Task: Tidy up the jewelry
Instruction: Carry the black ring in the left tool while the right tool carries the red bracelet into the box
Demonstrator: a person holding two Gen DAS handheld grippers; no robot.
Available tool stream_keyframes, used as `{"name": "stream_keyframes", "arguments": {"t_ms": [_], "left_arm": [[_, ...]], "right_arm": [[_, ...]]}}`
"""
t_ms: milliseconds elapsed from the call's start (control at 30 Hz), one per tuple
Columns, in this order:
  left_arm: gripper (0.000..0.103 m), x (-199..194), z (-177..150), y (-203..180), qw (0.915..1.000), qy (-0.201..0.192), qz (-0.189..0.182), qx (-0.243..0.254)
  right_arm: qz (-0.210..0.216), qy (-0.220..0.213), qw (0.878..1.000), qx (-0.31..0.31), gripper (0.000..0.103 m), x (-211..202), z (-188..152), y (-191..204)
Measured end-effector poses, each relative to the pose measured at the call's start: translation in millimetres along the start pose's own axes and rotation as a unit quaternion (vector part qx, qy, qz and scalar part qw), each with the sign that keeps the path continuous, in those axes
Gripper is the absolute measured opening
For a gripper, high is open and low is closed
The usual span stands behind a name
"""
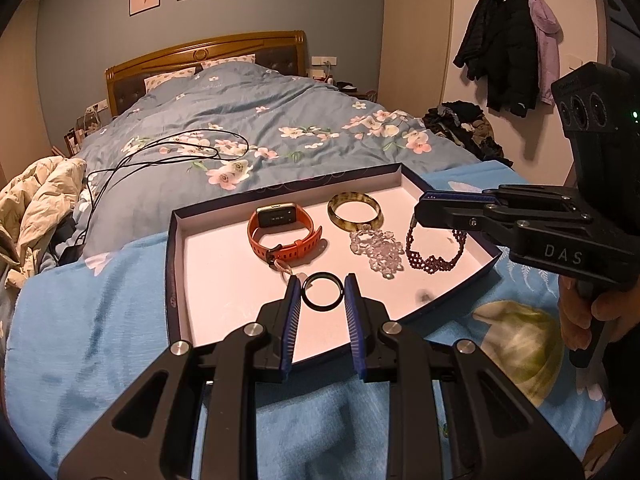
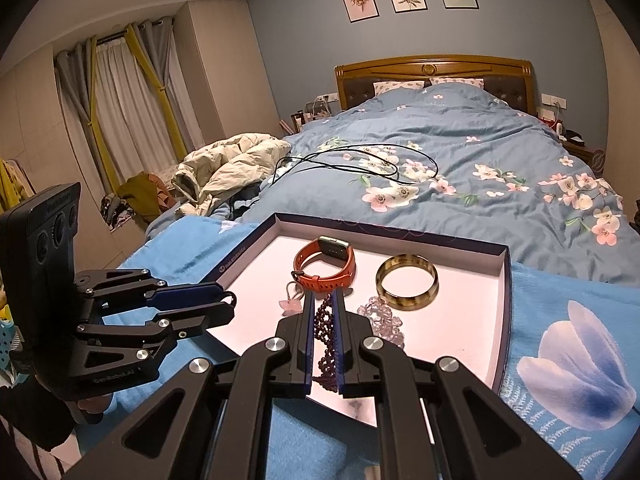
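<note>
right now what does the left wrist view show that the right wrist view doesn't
Only the left wrist view shows the black ring whole between the left gripper fingers, plus coats on the wall. Only the right wrist view shows the curtains and the pink charm. Both show the tray, orange watch, green bangle, clear beads and the dark beaded bracelet.

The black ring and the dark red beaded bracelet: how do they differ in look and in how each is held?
The black ring is a plain, smooth, rigid hoop; the dark red beaded bracelet is a woven, flexible band. The ring sits clamped between the left gripper fingers; the bracelet hangs loosely, pinched by the right gripper. The ring looks smaller. Both are over the white tray.
</note>
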State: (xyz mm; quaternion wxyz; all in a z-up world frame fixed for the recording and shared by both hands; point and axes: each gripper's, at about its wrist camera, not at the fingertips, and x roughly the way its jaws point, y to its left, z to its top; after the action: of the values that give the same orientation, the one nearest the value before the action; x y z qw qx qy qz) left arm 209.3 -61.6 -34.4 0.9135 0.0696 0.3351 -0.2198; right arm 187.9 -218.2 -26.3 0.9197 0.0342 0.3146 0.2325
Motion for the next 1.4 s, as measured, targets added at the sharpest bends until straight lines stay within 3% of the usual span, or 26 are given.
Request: {"name": "stream_keyframes", "arguments": {"t_ms": [1033,1400], "left_arm": [[0.022,43,0,7,0.9987,0.047,0.005,-0.021],[0.022,58,0,7,0.9974,0.068,0.001,-0.024]], "right_arm": [[0.008,0.040,0.999,0.016,0.007,33,-3,-10],[-0.007,0.058,0.998,0.029,0.008,49,-5,-19]]}}
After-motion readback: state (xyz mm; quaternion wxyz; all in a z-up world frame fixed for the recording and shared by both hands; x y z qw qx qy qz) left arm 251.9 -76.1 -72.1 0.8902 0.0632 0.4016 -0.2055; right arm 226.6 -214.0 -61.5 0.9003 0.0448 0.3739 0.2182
